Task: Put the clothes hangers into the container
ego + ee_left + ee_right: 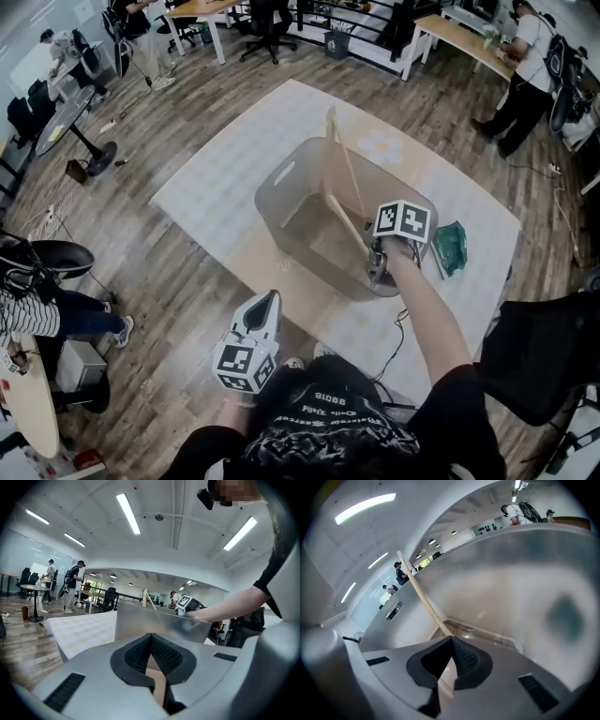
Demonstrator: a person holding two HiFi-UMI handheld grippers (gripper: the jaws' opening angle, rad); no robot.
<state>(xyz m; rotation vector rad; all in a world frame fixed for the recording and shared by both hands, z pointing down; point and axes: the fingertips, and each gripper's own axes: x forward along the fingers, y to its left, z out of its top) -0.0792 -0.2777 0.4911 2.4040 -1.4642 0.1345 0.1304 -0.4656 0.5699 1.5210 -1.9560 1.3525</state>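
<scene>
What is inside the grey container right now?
A wooden hanger leans inside the container, its lower end at the shut fingers of the right gripper. The gripper and forearm hide the near corner.

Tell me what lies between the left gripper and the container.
Nothing but a bare strip of the patterned cloth. In the head view, the left gripper hangs short of the container, apart from its near wall.
</scene>
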